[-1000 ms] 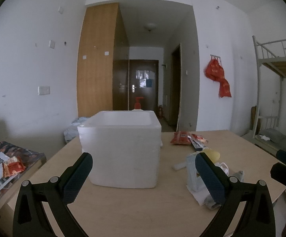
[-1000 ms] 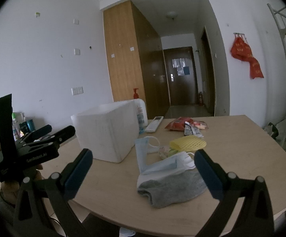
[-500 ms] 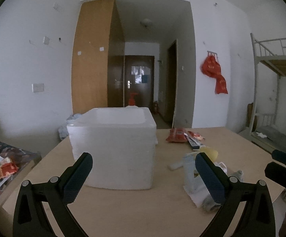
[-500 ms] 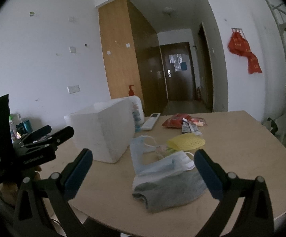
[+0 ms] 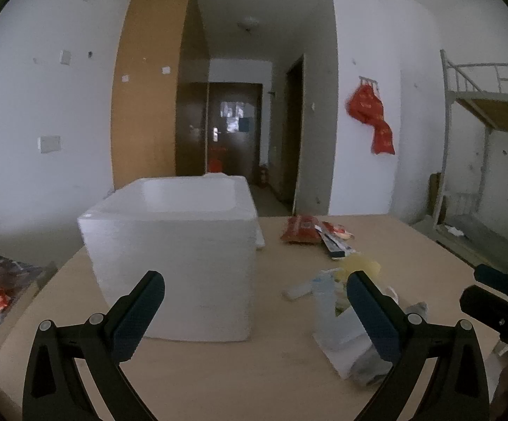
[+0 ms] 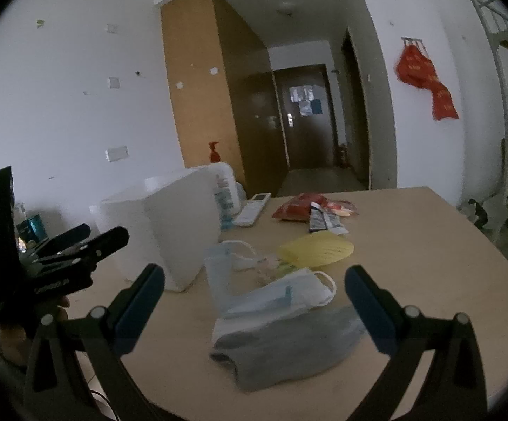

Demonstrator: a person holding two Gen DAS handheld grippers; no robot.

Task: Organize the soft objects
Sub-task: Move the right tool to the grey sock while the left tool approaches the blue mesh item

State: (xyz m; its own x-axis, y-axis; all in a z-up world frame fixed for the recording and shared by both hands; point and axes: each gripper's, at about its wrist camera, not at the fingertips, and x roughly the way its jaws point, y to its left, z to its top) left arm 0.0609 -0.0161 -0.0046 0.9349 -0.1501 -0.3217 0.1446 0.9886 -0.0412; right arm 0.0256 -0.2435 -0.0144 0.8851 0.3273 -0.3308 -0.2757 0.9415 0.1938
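1. The left gripper (image 5: 255, 296) sits low in the frame of its own view, jaws spread wide with nothing between them, facing the white foam box (image 5: 180, 256) that fills the centre.
2. The foam box stands open-topped on the wooden table (image 5: 236, 379); no contents can be made out inside it.
3. The right gripper (image 6: 254, 289) is also wide open and empty, hovering above the near table edge in the lower part of its view.
4. Between its fingers lies the soft pile: a grey sock (image 6: 289, 347) lowest, a blue face mask (image 6: 278, 298) resting on it, and a second mask (image 6: 218, 273) standing up just left of centre.
5. A yellow mesh pad (image 6: 315, 249) lies just behind the masks, mid-frame.
6. Further back are red snack packets (image 6: 297, 207) and a white remote (image 6: 252, 208) beside a bottle (image 6: 224, 193) touching the box.
7. The left gripper shows at the left edge of the right view, held by a hand (image 6: 8, 336).
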